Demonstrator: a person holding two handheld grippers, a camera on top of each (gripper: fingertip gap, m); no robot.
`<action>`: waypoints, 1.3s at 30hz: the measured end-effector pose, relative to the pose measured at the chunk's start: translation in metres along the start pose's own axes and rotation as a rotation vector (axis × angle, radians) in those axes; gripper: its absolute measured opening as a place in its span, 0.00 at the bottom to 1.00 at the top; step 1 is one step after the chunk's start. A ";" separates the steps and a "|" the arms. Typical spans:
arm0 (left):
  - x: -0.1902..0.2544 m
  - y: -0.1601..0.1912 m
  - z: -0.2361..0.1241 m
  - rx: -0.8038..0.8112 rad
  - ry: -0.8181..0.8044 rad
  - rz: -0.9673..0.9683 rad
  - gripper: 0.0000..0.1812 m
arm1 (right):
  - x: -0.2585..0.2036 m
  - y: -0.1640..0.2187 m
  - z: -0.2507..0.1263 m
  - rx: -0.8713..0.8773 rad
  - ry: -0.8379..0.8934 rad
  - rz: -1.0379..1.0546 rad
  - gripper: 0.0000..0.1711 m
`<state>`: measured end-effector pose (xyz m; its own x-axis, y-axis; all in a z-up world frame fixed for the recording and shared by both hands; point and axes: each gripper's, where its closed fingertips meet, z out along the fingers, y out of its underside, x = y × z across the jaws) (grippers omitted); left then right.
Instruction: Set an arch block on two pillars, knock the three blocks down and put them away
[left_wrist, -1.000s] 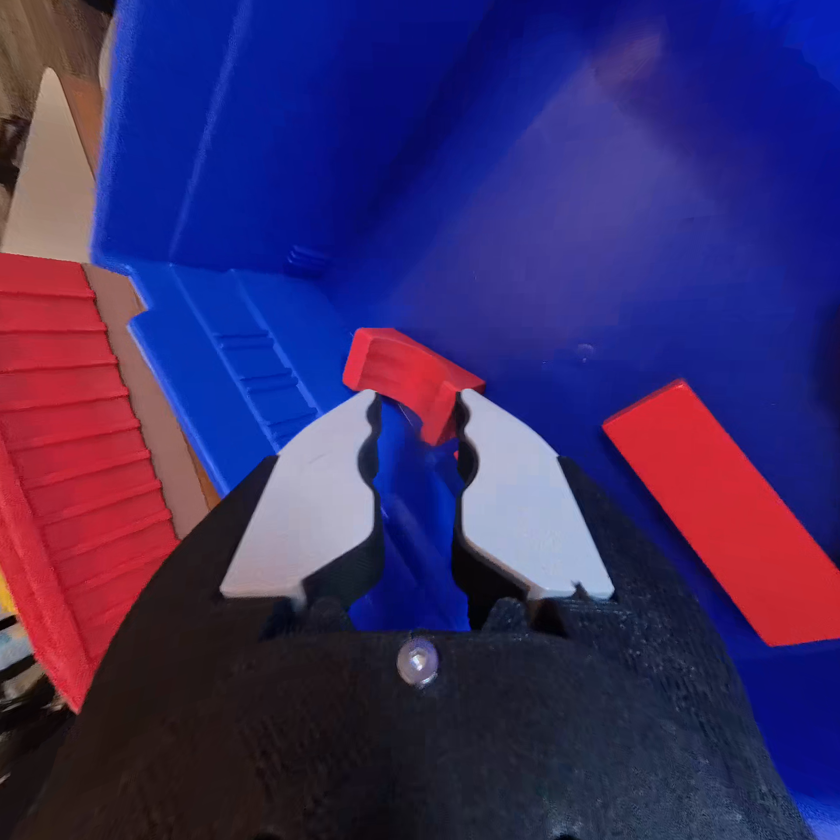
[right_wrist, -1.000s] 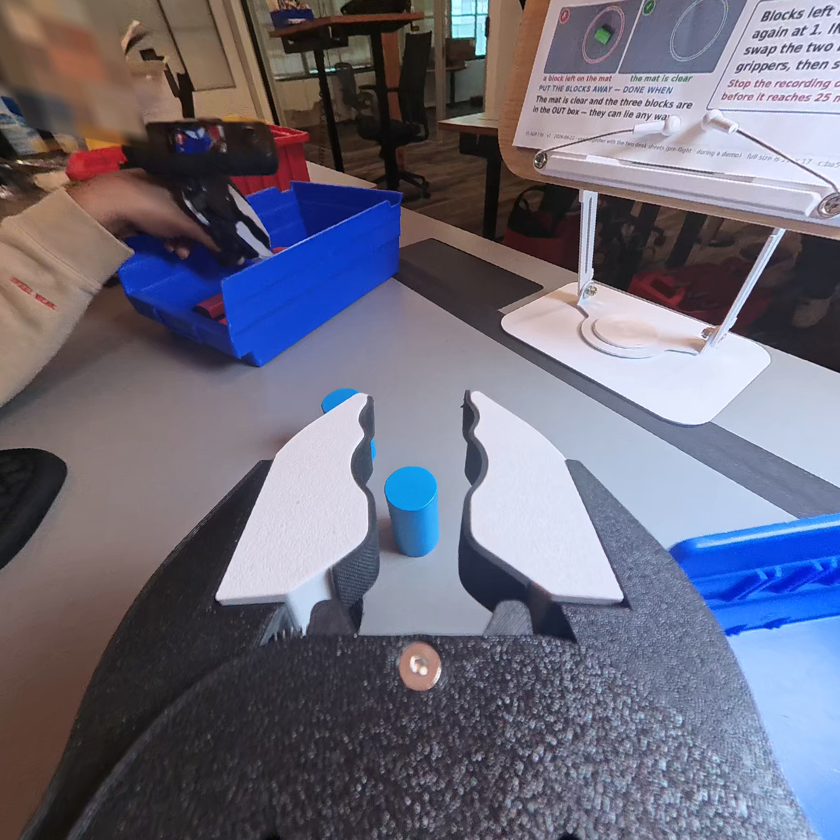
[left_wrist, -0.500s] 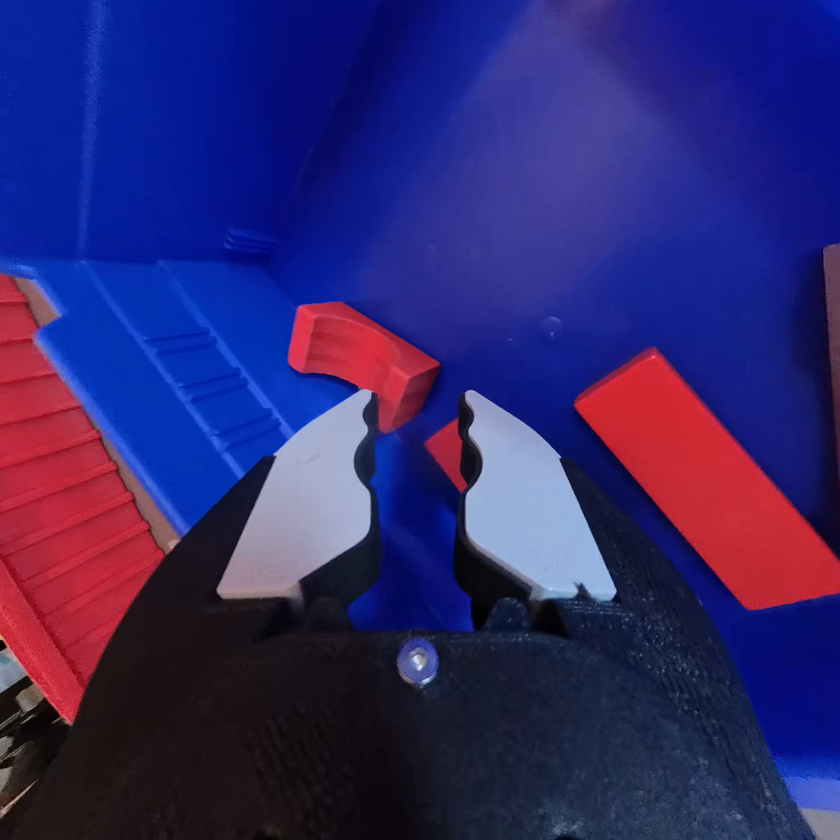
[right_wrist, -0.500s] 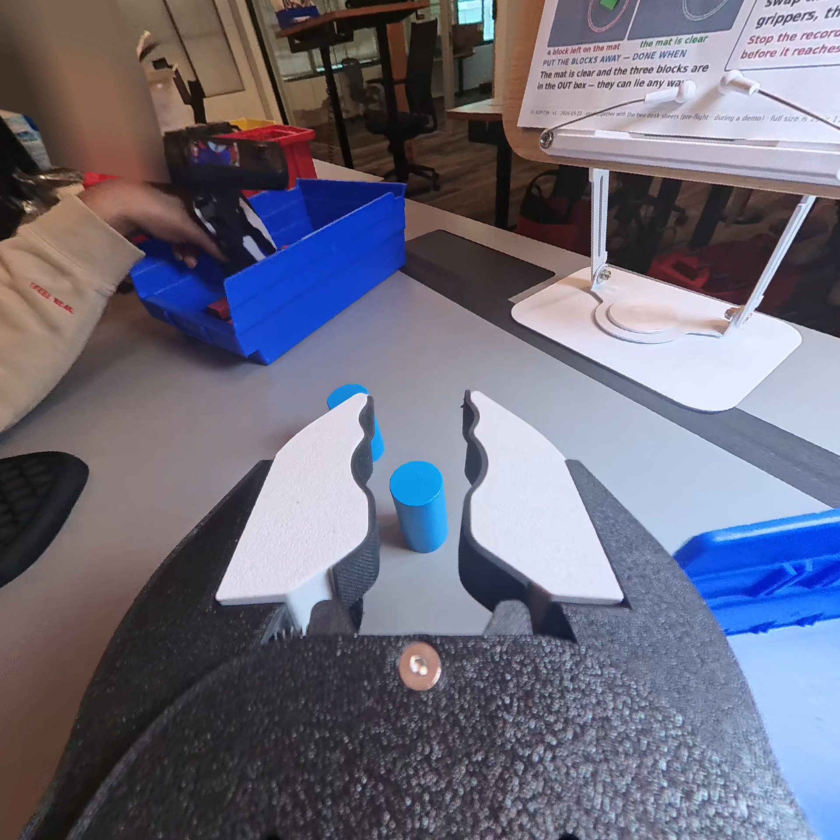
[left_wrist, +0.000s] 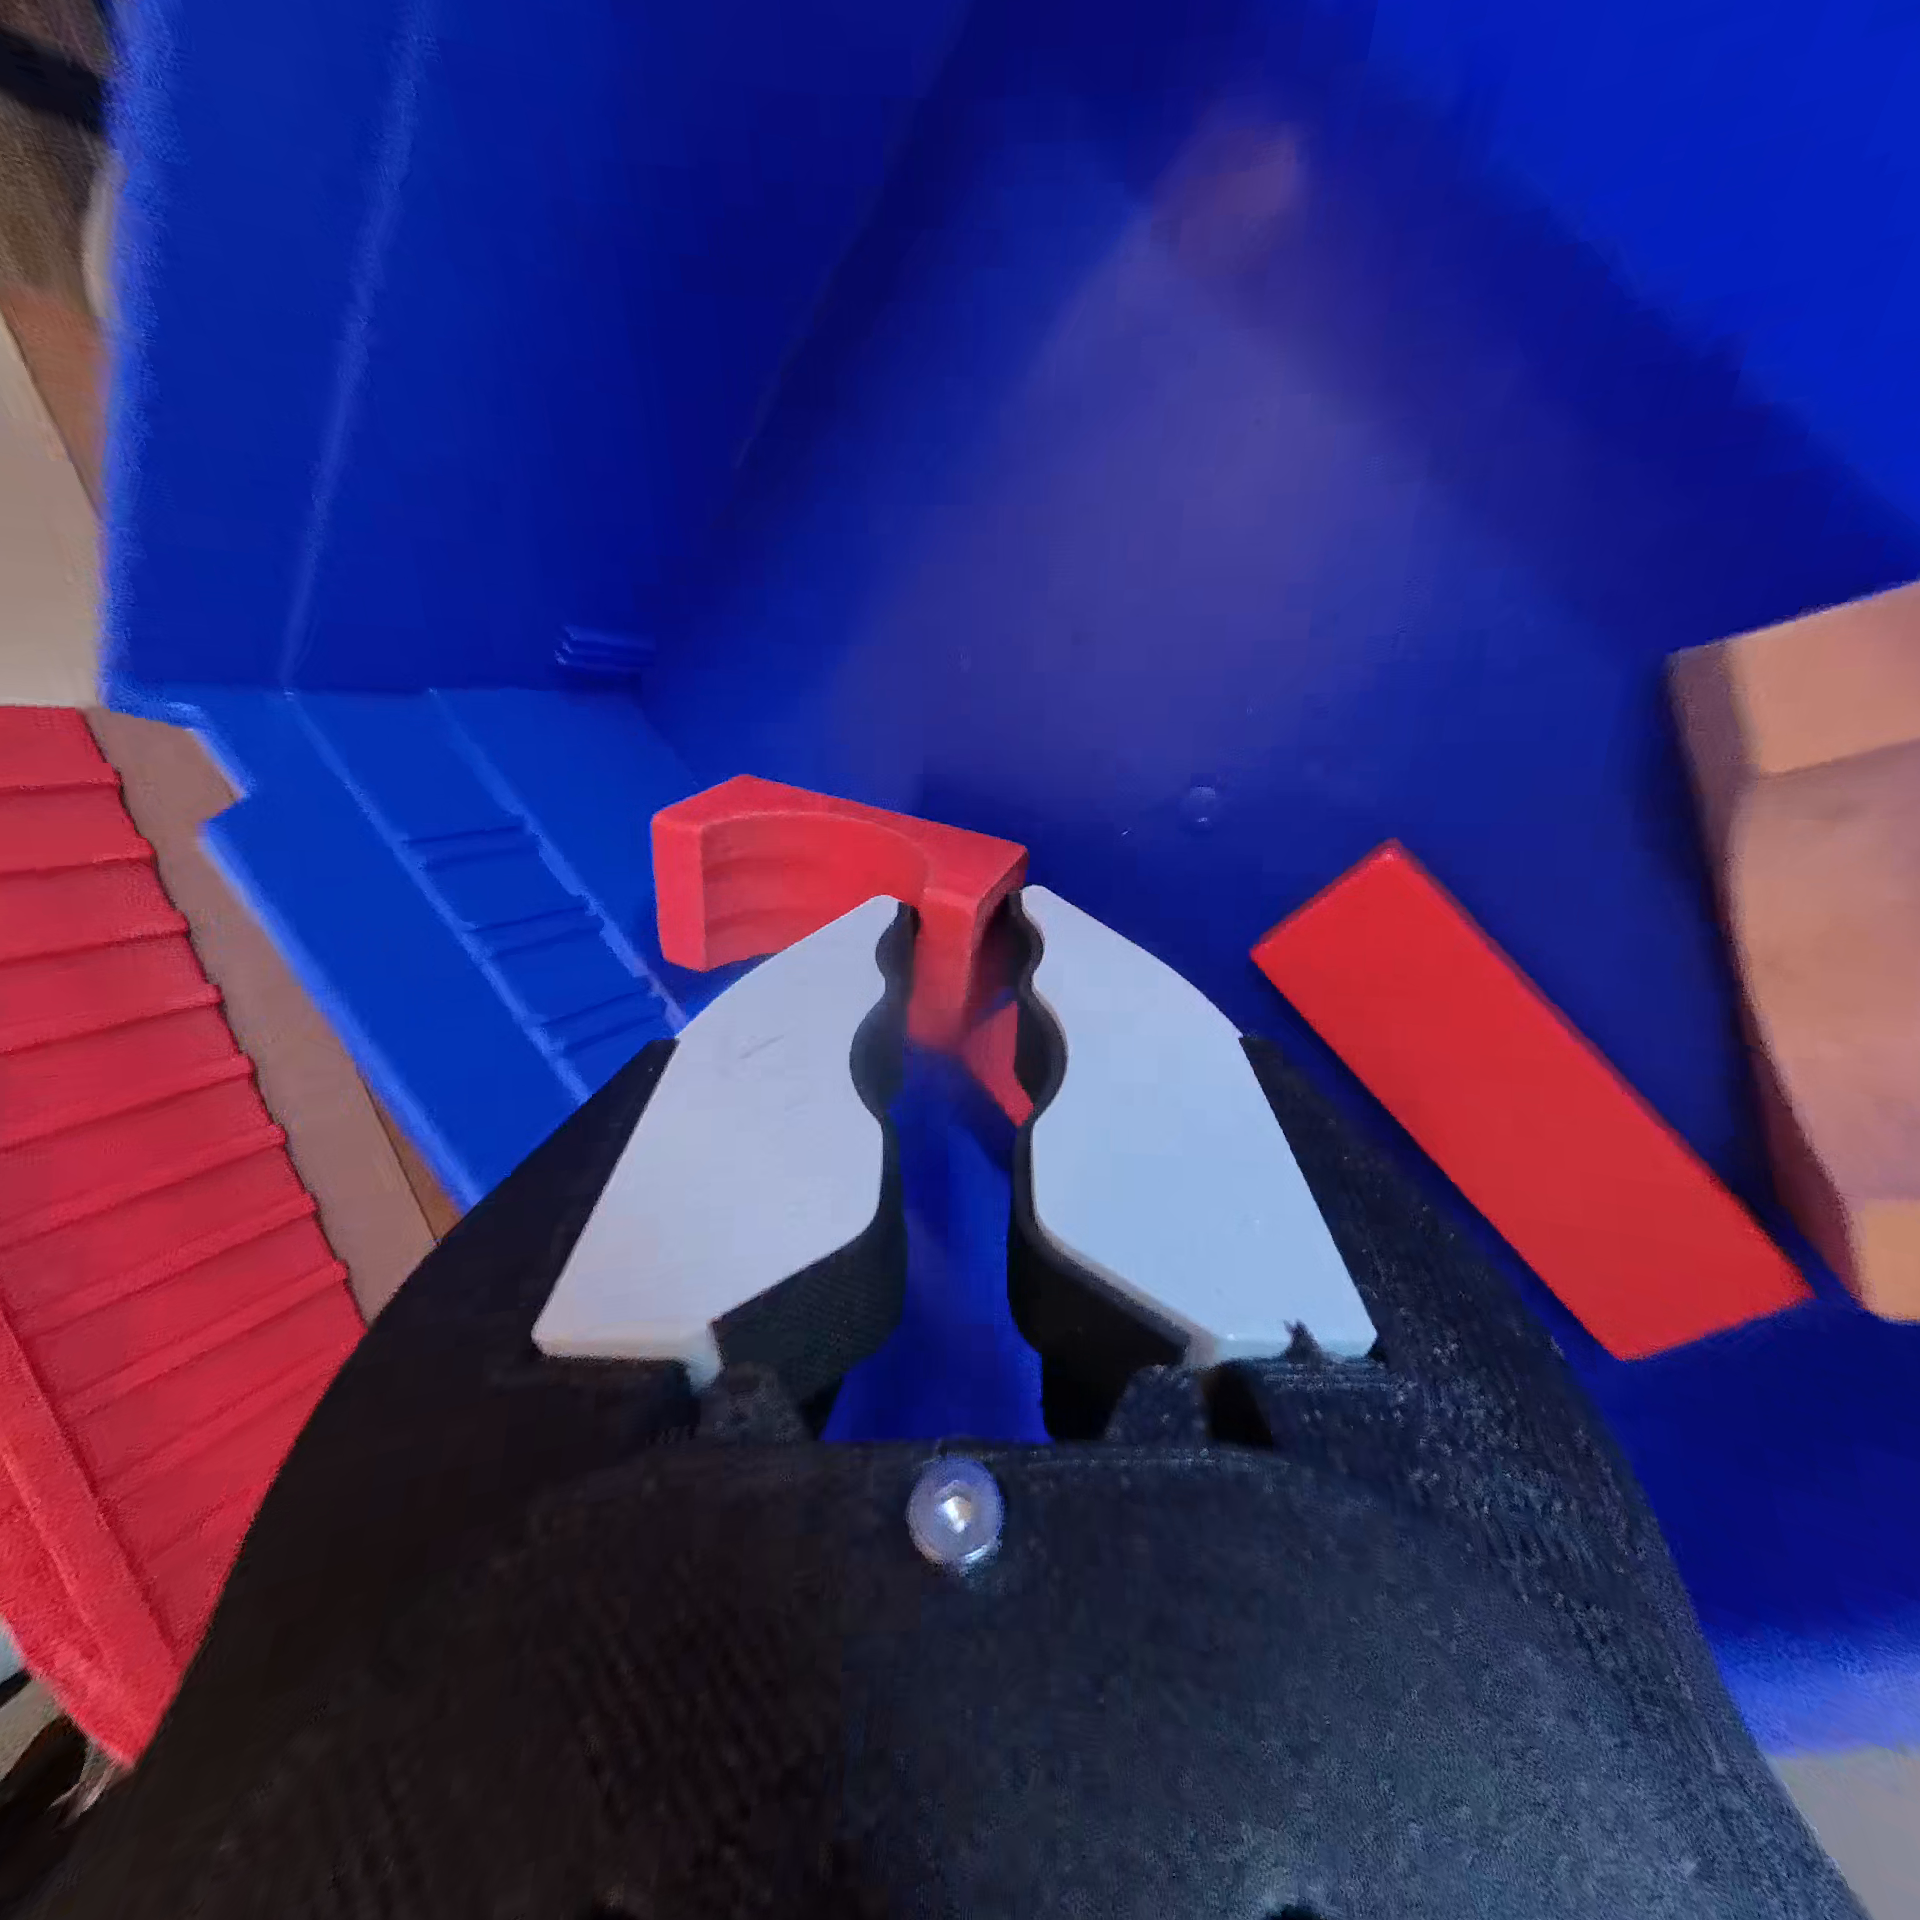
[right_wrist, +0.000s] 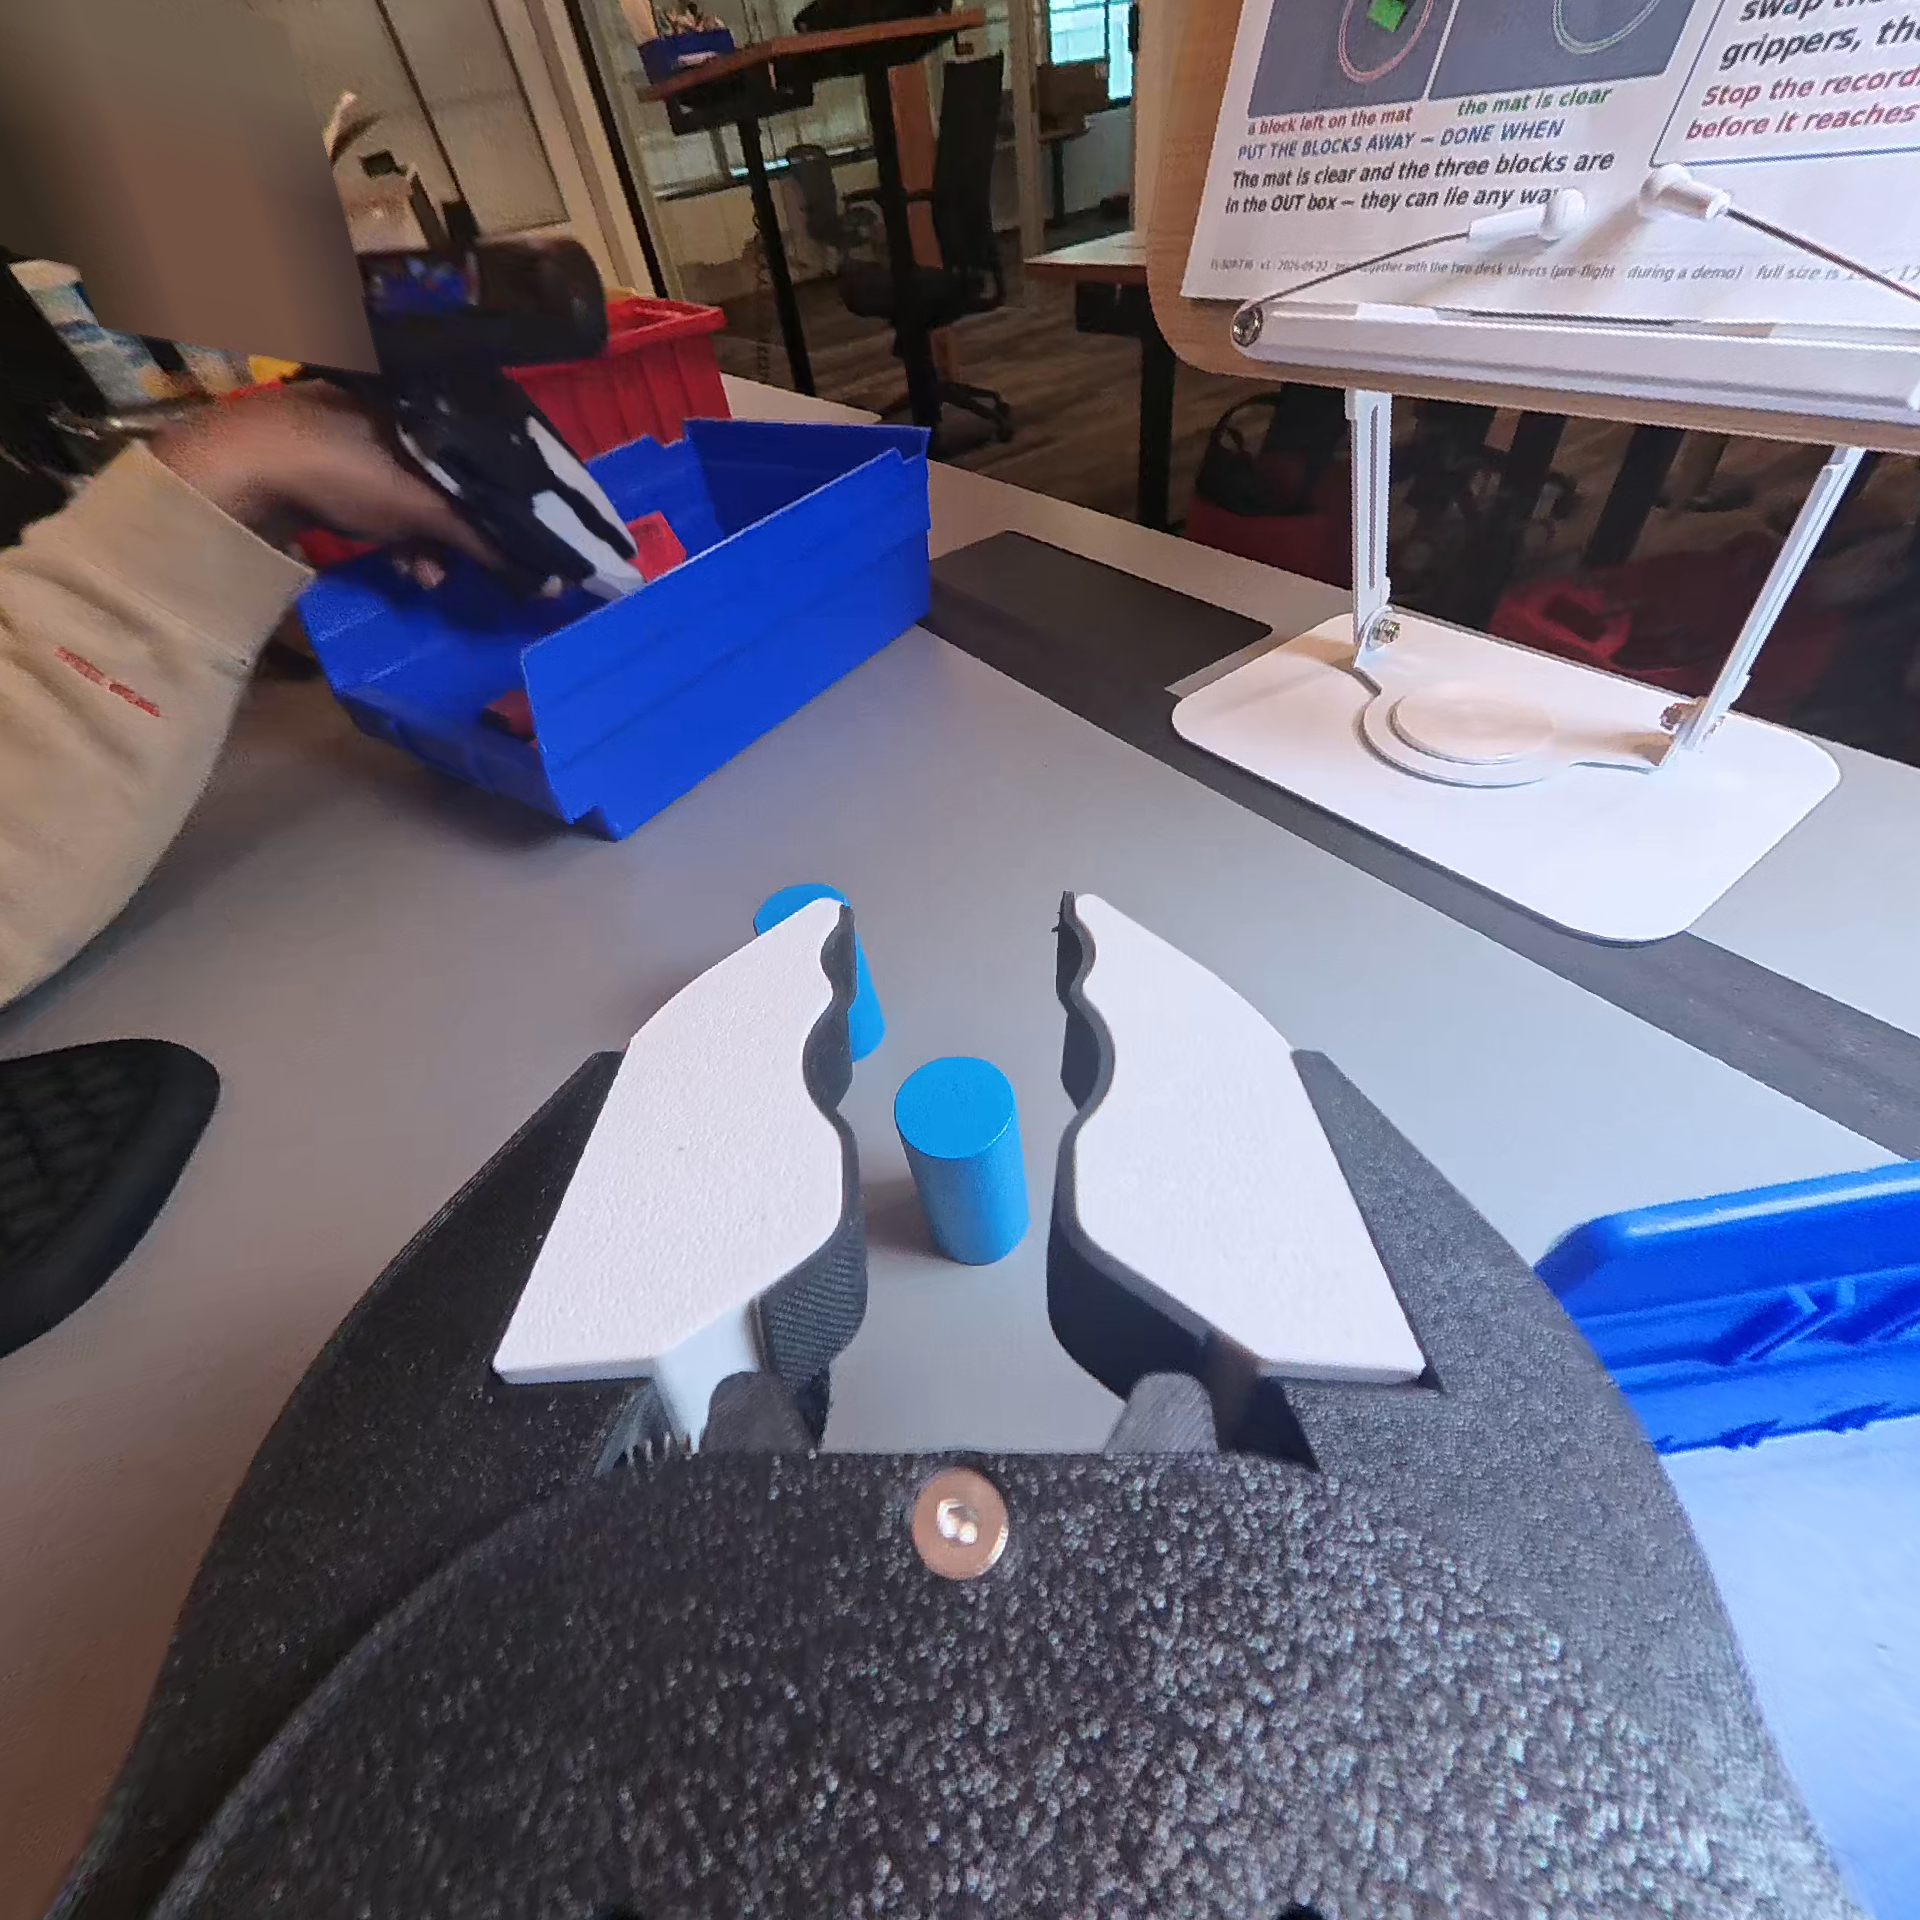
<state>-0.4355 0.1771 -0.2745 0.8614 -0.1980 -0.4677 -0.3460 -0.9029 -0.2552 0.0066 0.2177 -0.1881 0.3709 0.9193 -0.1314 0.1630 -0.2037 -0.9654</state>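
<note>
inside the blue bin (left_wrist: 1143, 520), the left gripper (left_wrist: 961, 914) pinches the red arch block (left_wrist: 800, 862), while the right gripper (right_wrist: 956, 914) gapes around 1 upright blue pillar (right_wrist: 961, 1158).

Printed text on instruction sheet (right_wrist: 1621, 135) on stand – small red print on sleeve (right_wrist: 109, 686).

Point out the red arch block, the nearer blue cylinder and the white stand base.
red arch block (left_wrist: 821, 868): left wrist view, curved inner face.
nearer blue cylinder (right_wrist: 961, 1164): right wrist view, side wall.
white stand base (right_wrist: 1507, 821): right wrist view, flat plate.

Black textured tongs (right_wrist: 956, 914) with pale scalloped fingers (right_wrist: 696, 1153), silver screw, cream sleeve (right_wrist: 94, 707).
</note>
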 end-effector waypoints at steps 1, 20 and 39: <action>-0.001 -0.006 -0.012 0.047 0.008 -0.007 0.10 | 0.000 -0.001 -0.001 0.004 0.003 -0.008 0.22; 0.269 -0.069 -0.368 1.074 1.700 0.338 0.09 | -0.148 -0.065 -0.038 0.391 0.212 -1.204 0.32; 0.321 -0.092 -0.257 1.014 0.754 0.717 0.21 | -0.113 0.032 -0.017 -0.419 -0.232 -0.542 0.20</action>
<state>-0.0314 0.0986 -0.1843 0.2699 -0.9201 -0.2838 -0.6116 0.0638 -0.7886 -0.0140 0.1016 -0.2002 -0.0575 0.9660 0.2520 0.6229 0.2320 -0.7471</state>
